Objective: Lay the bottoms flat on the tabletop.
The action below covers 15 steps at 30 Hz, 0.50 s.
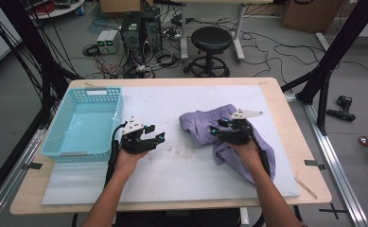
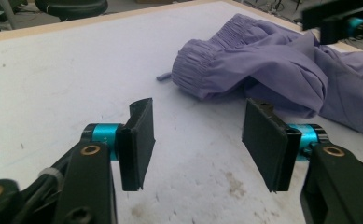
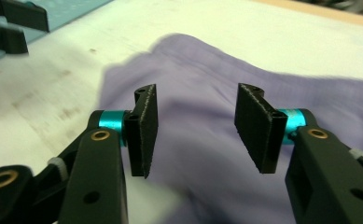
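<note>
Your left gripper (image 1: 154, 134) sits over the white mat (image 1: 181, 161), jaws apart w/ nothing between them, just bare mat under the pads (image 2: 137, 140). It's near the basket (image 1: 84, 120), which is at the table's left. Your right gripper (image 1: 219, 126) hovers over the purple shorts (image 1: 205, 124), jaws apart, nothing pinched; cloth lies below the gap, not touching the pads. Shorts lie crumpled on the mat at centre-right, waistband end toward the left gripper, well apart from the basket.
</note>
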Motion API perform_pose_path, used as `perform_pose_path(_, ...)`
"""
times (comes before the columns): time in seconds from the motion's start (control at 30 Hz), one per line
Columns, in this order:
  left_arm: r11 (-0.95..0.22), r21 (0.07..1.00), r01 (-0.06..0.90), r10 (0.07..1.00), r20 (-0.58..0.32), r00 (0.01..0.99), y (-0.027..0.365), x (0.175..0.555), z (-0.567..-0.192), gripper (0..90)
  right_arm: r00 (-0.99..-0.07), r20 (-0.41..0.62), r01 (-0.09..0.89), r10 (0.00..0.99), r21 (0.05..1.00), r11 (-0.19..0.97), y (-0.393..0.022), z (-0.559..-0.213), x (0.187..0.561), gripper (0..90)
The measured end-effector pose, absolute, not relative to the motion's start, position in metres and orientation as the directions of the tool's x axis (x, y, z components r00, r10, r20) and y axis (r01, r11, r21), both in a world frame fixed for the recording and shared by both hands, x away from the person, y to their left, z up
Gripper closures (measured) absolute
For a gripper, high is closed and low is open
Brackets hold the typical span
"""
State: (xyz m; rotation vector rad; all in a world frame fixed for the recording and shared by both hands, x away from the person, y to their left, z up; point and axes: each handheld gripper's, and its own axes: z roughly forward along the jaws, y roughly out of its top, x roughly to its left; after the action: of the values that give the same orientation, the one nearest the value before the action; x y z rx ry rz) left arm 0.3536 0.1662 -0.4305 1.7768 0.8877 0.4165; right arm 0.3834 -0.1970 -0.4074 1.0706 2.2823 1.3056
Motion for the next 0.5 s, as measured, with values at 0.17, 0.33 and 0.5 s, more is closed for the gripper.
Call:
perform_pose_path(0.17,-0.201,0.908,0.367,0.738,-0.106,0.666,0.166,0.343,-0.435,37.1,-0.692,0.075,0.493,0.718,0.776,0.394,-0.154,-0.407,0.418,47.4)
perform_pose_path(0.33,-0.203,0.906,0.372,0.735,-0.11,0.669,0.172,0.334,-0.439,35.0,-0.688,0.064,0.547,0.723,0.7,0.459,-0.13,-0.423,0.452,44.7)
perform_pose_path(0.5,-0.198,0.908,0.368,0.726,-0.116,0.678,0.18,0.325,-0.438,35.0,-0.688,0.0,0.552,0.726,0.649,0.524,-0.116,-0.444,0.461,53.3)
